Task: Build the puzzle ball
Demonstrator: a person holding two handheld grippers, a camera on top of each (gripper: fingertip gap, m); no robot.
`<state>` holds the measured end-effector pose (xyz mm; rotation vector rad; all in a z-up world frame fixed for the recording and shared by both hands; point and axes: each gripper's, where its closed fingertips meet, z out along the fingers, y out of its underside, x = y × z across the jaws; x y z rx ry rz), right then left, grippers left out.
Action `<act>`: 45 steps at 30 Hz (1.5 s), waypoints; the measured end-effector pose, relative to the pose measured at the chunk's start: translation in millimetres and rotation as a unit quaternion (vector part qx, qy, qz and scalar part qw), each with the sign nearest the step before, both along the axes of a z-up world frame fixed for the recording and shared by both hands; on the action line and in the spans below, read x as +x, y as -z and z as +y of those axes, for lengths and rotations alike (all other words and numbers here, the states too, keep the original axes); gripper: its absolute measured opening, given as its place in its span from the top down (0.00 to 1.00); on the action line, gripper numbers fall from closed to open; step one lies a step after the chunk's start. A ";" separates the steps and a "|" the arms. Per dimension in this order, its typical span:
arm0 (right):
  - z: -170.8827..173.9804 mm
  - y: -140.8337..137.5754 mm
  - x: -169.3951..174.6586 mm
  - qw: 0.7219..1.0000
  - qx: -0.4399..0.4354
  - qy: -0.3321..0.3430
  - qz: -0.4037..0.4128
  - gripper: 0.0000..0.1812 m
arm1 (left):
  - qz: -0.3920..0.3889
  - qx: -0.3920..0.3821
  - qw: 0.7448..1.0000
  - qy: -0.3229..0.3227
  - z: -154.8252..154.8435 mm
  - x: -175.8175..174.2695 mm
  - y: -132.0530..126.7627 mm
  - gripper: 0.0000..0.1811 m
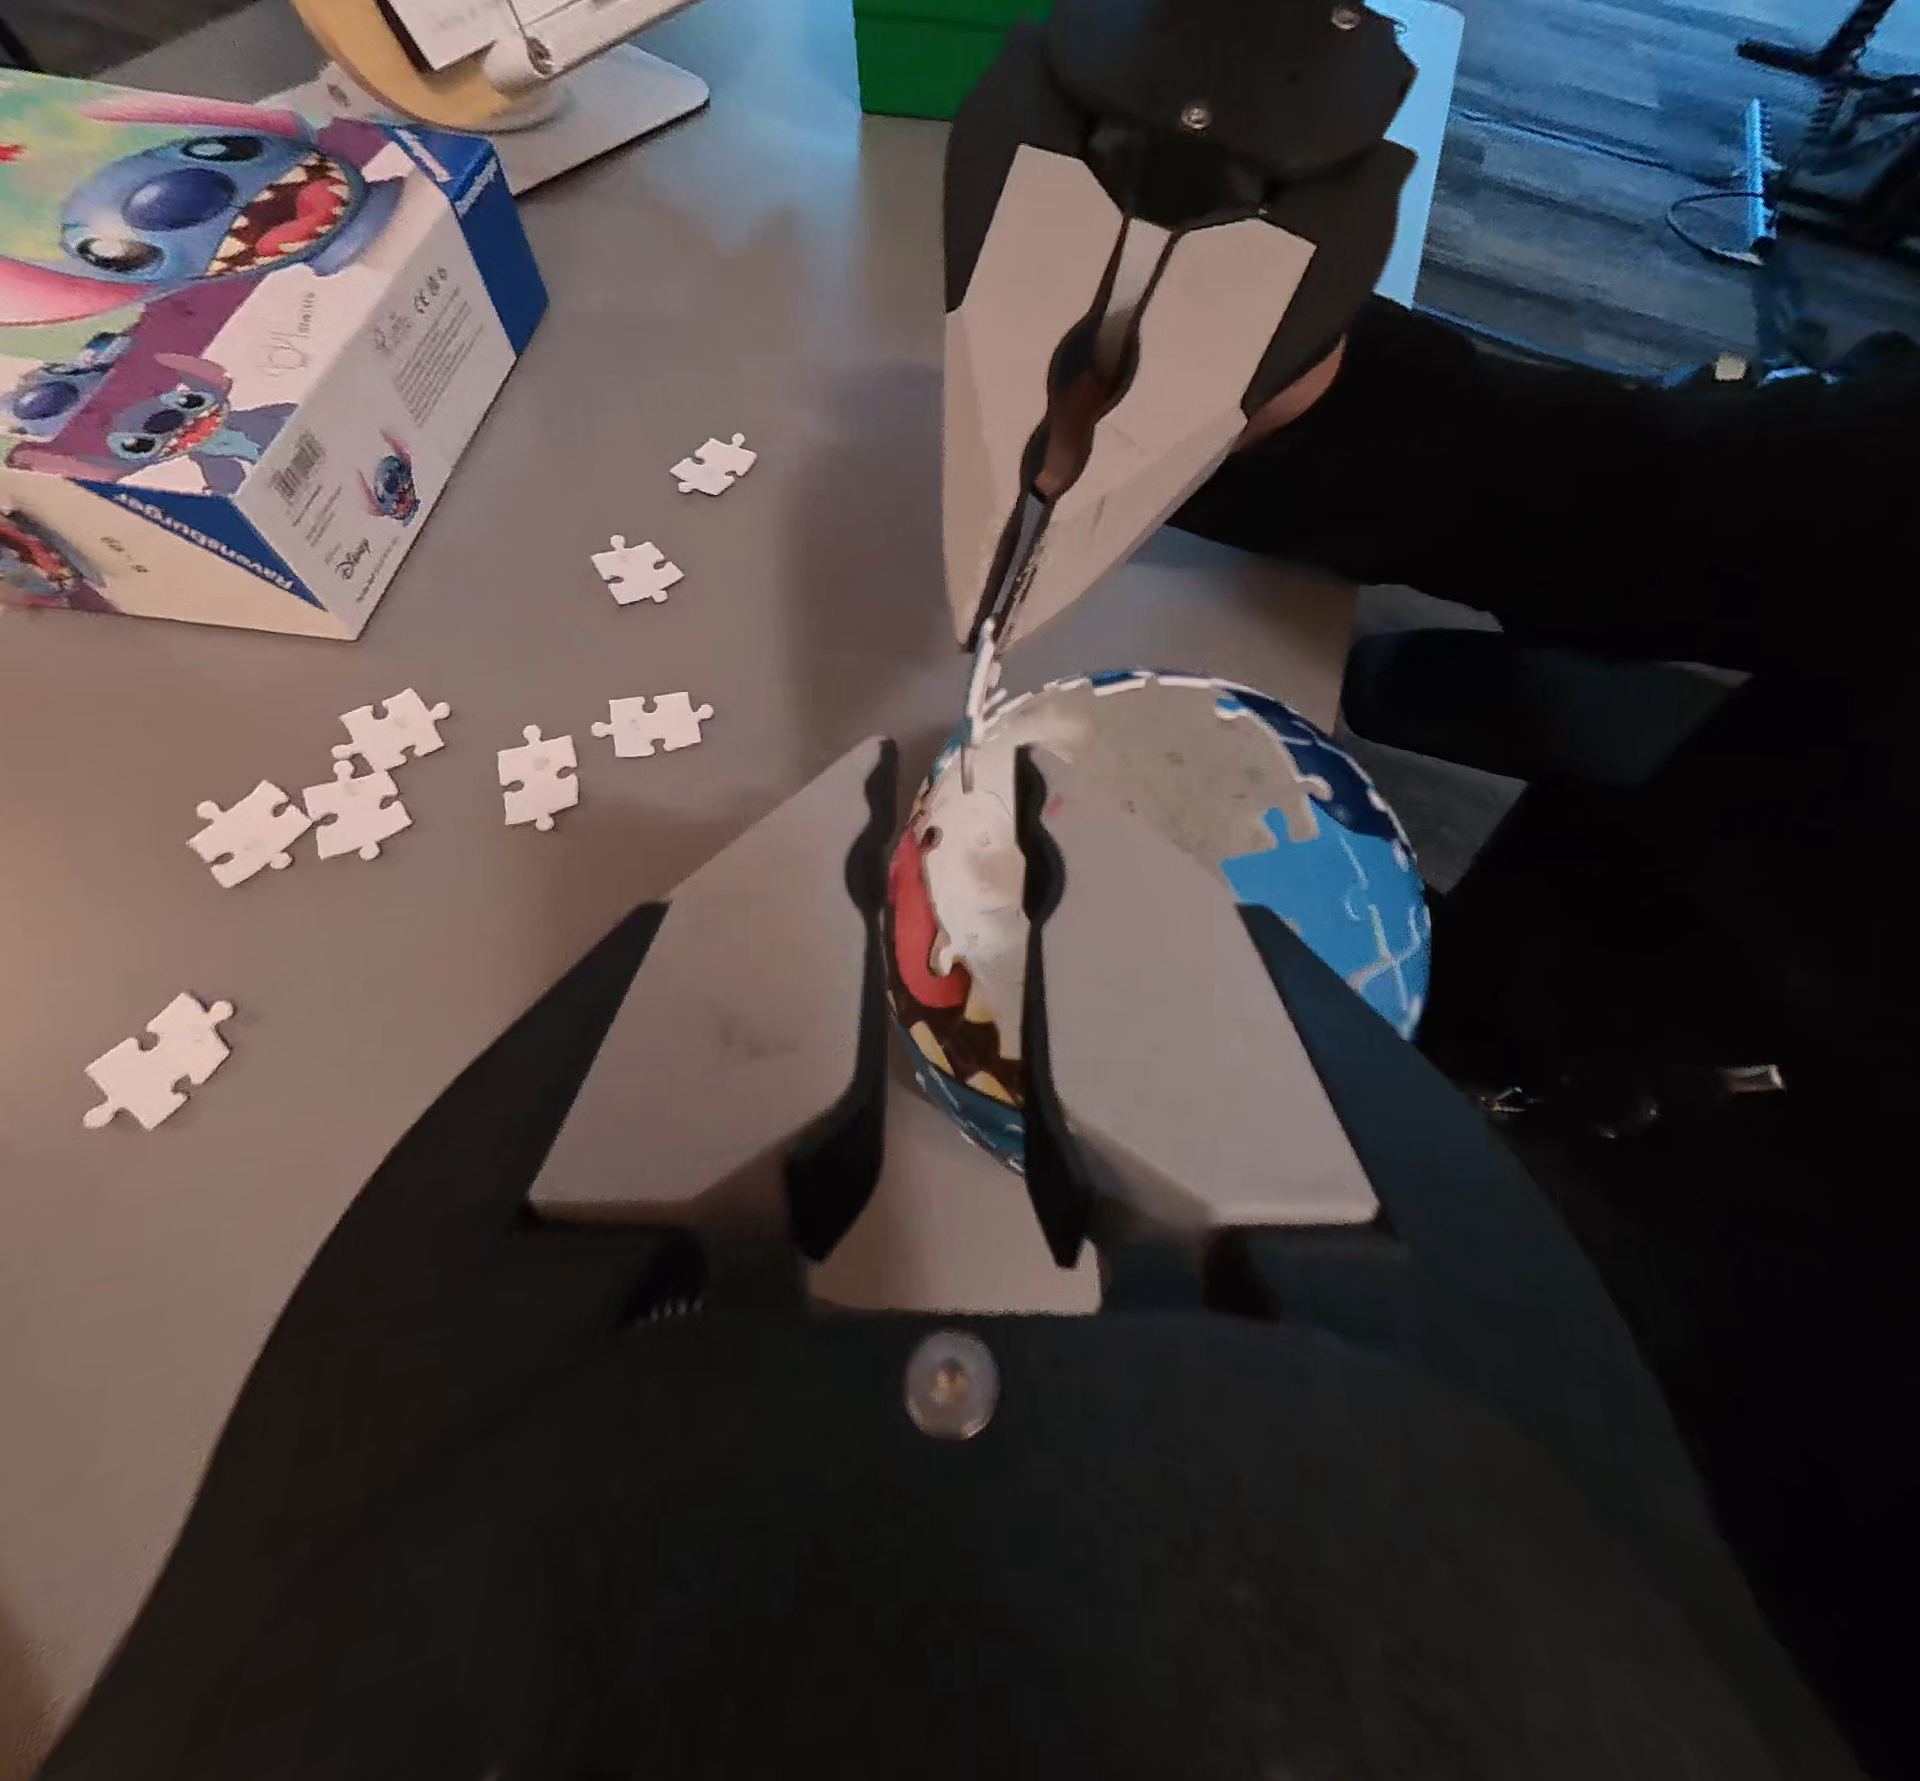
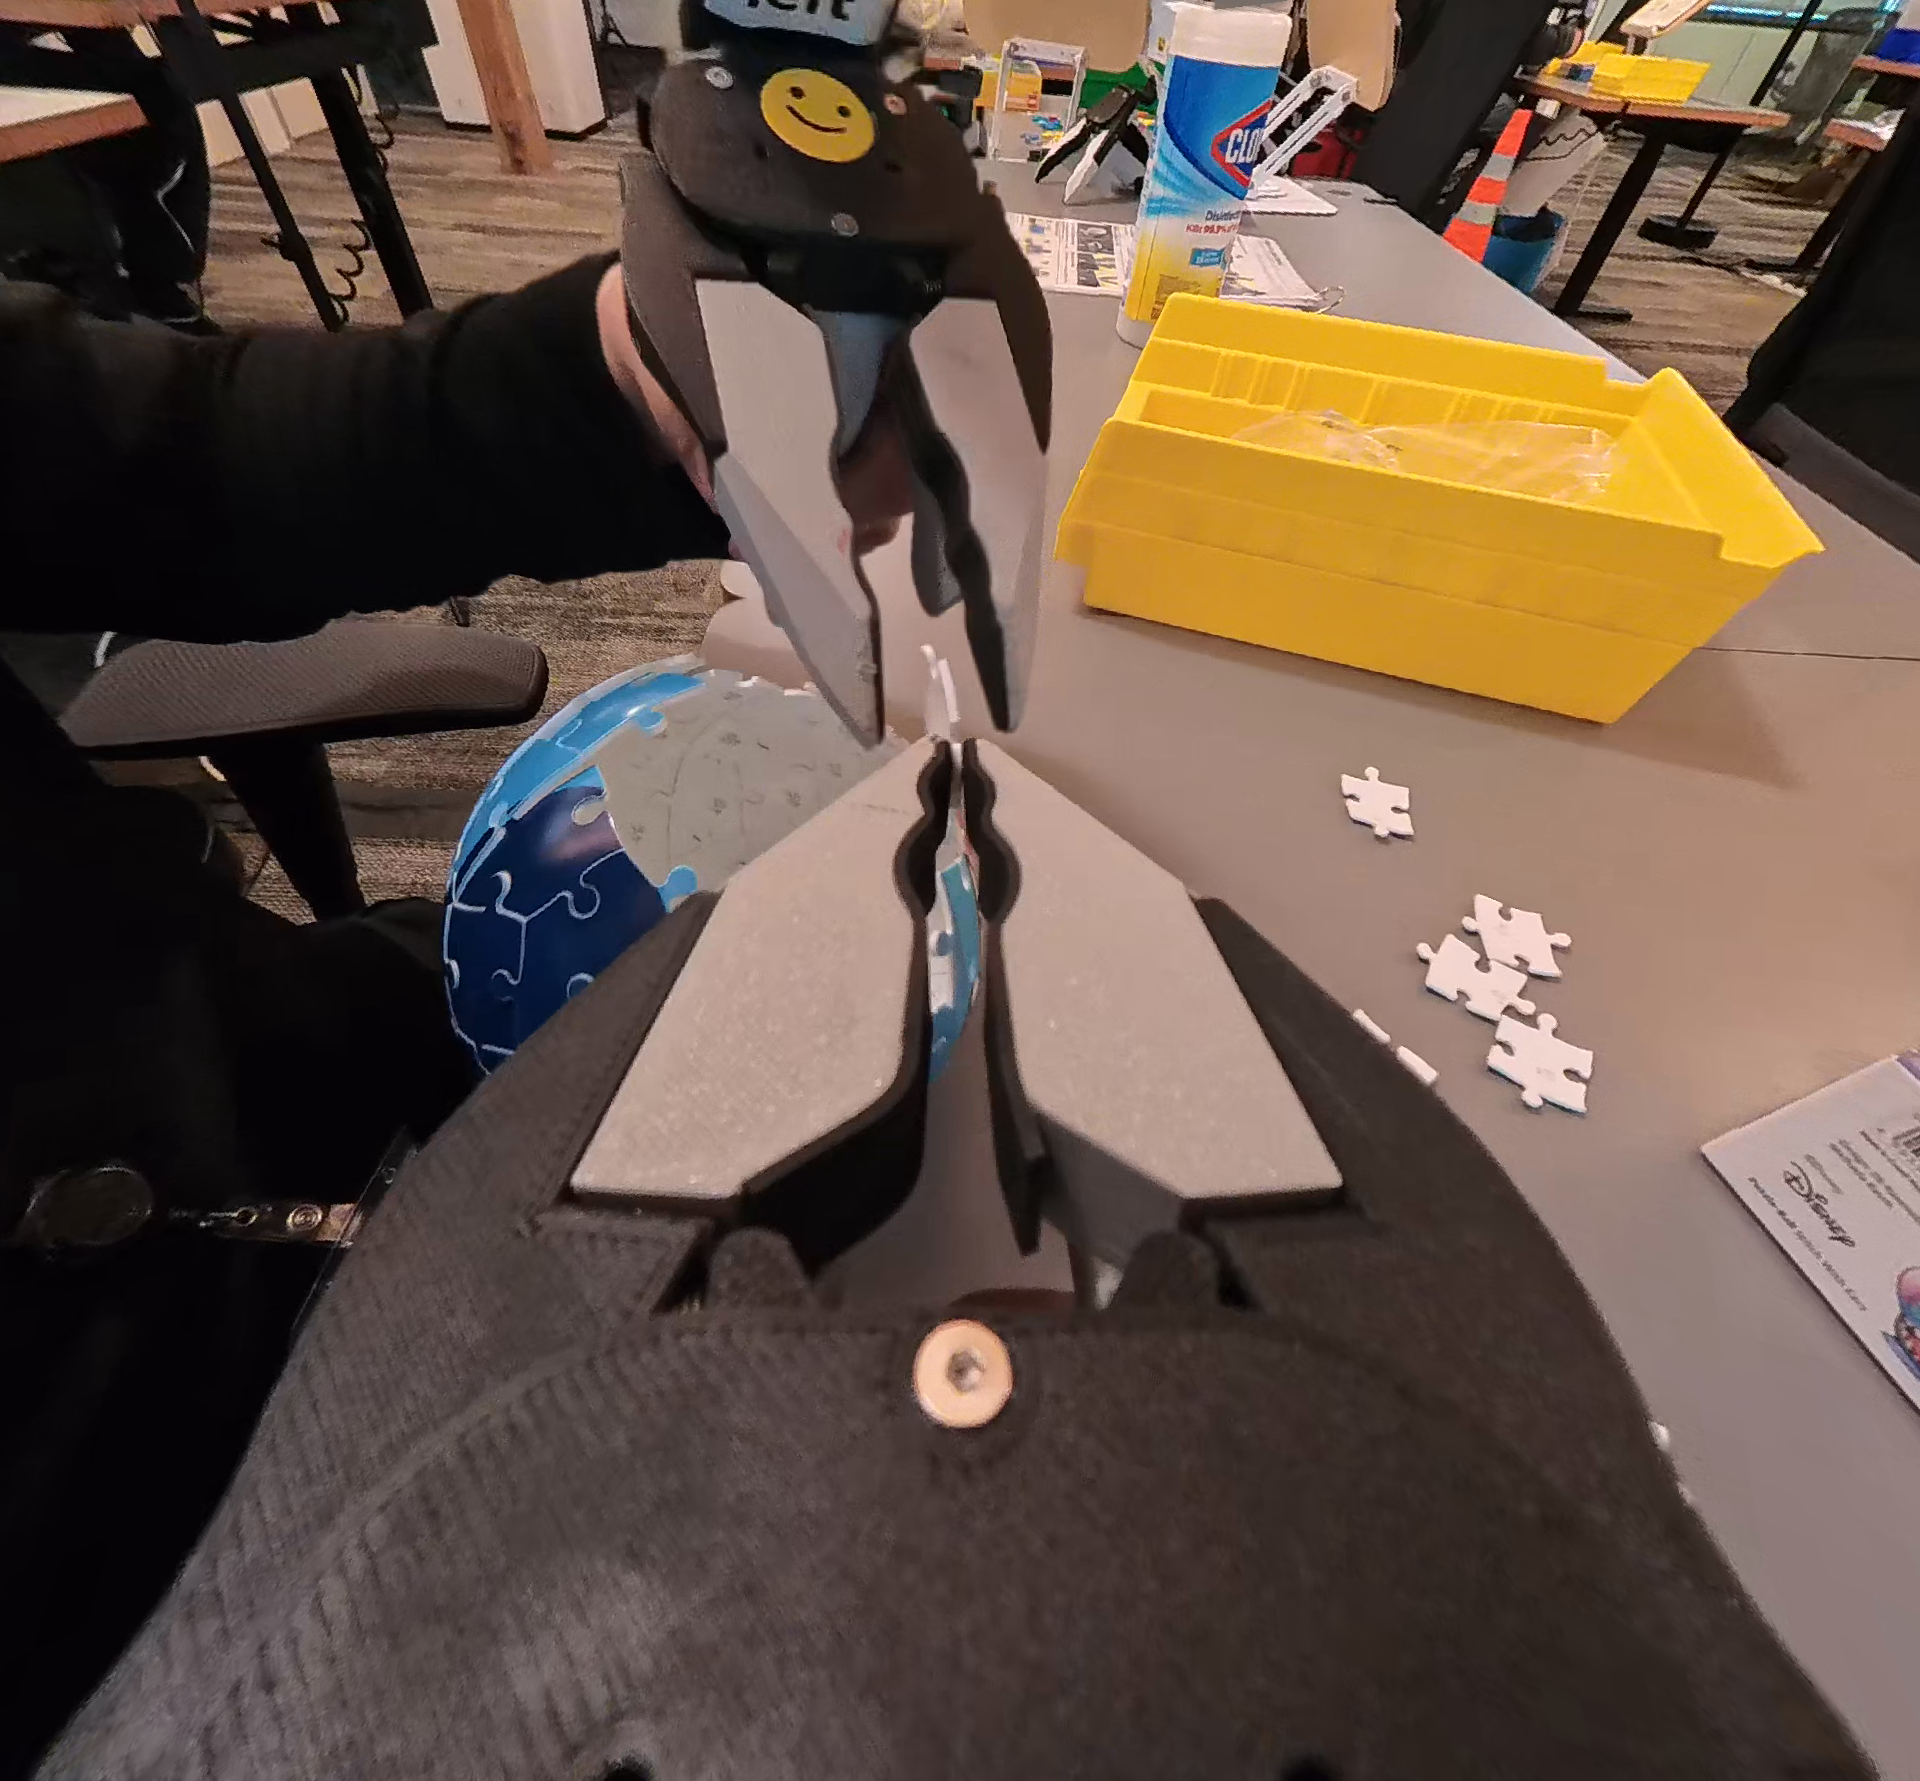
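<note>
In the left wrist view, we find the left gripper (image 1: 951, 765) with its jaws narrowly parted and holding nothing, poised over the open rim of the puzzle ball (image 1: 1174, 858). The ball sits on the grey worktop (image 1: 727, 329) close to its near edge, by the person's dark sleeve. The right gripper (image 1: 992, 635) comes down from above, clamped on a single puzzle piece (image 1: 982, 682) held edge-on at the rim of the gap. Loose white pieces (image 1: 535, 775) lie face down towards the worktop's left side, near the puzzle box (image 1: 260, 360) at the far left. In the right wrist view, we see the right gripper (image 2: 958, 749) pinched on the piece (image 2: 940, 692), the left gripper (image 2: 930, 718) slightly open around it, the ball (image 2: 561, 858) below, and a yellow bin (image 2: 1403, 526) further along the worktop. We judge the step in hand to be seating this piece in the shell; the next move calls for aligning its tabs and pressing gently, with the left gripper steadying the ball.
</note>
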<state>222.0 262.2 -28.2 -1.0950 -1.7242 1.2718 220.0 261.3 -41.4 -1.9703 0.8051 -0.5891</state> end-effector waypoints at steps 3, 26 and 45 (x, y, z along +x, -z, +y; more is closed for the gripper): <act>0.9 0.9 0.7 1.000 0.006 0.002 -0.001 1.00 | 0.002 0.023 1.000 0.011 -0.6 2.8 -4.6 0.99; -2.6 0.9 -5.8 1.000 0.015 -0.003 -0.010 1.00 | 0.078 0.017 0.997 -0.014 1.4 -0.4 7.8 1.00; -4.3 4.5 -5.7 0.999 0.036 0.001 -0.010 1.00 | 0.101 0.027 0.994 -0.022 -0.6 0.2 7.4 1.00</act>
